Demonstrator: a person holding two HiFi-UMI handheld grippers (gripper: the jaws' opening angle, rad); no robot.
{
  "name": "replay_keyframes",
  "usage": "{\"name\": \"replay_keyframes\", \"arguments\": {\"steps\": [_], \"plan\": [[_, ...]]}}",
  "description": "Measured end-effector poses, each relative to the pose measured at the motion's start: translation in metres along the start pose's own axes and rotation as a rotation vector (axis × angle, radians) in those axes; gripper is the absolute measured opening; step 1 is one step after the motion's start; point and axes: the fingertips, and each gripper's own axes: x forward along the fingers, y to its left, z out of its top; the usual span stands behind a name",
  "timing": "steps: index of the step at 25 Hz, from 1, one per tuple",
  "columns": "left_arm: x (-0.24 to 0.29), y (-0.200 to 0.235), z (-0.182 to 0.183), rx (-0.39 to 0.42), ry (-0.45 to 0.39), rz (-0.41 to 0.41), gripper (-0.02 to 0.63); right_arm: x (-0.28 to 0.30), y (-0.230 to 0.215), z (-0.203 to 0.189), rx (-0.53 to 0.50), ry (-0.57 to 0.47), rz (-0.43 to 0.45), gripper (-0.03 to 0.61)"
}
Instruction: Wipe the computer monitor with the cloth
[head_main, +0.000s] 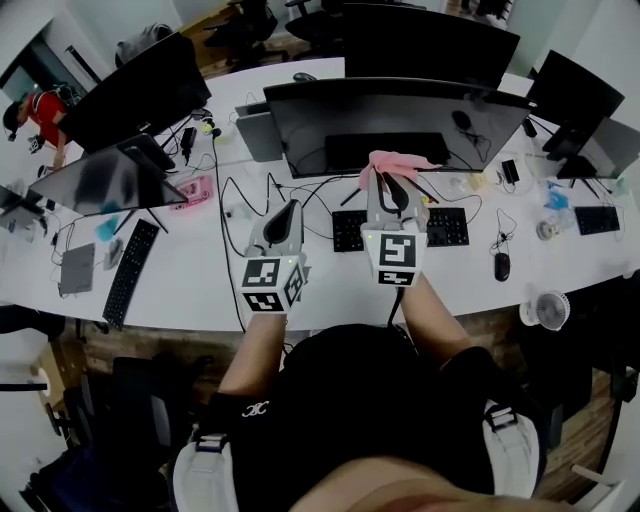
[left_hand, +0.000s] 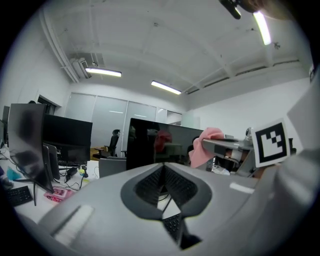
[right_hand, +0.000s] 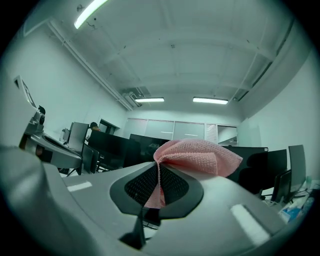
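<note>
A wide black monitor (head_main: 395, 125) stands at the desk's middle, its screen dark. My right gripper (head_main: 389, 178) is shut on a pink cloth (head_main: 398, 162), held up just in front of the screen's lower middle. In the right gripper view the pink cloth (right_hand: 192, 157) fans out above the closed jaws, with the monitor (right_hand: 142, 145) beyond. My left gripper (head_main: 286, 216) hovers lower and to the left, over the desk, shut with nothing in it. In the left gripper view the monitor (left_hand: 157, 145) fills the middle and the cloth (left_hand: 204, 147) shows to its right.
A black keyboard (head_main: 400, 228) lies under the monitor, a mouse (head_main: 502, 266) to its right. Cables run across the white desk (head_main: 200, 280). Another keyboard (head_main: 130, 270) and more monitors (head_main: 135, 95) stand at the left, a small fan (head_main: 548, 308) at the right. A person (head_main: 40, 115) stands far left.
</note>
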Motion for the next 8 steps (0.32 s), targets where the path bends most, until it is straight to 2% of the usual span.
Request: {"name": "replay_keyframes", "arguments": {"steps": [8], "plan": [[0.004, -0.025, 0.007, 0.007, -0.007, 0.0, 0.048, -0.011, -0.012, 0.004, -0.014, -0.011, 0.014, 0.011]]}}
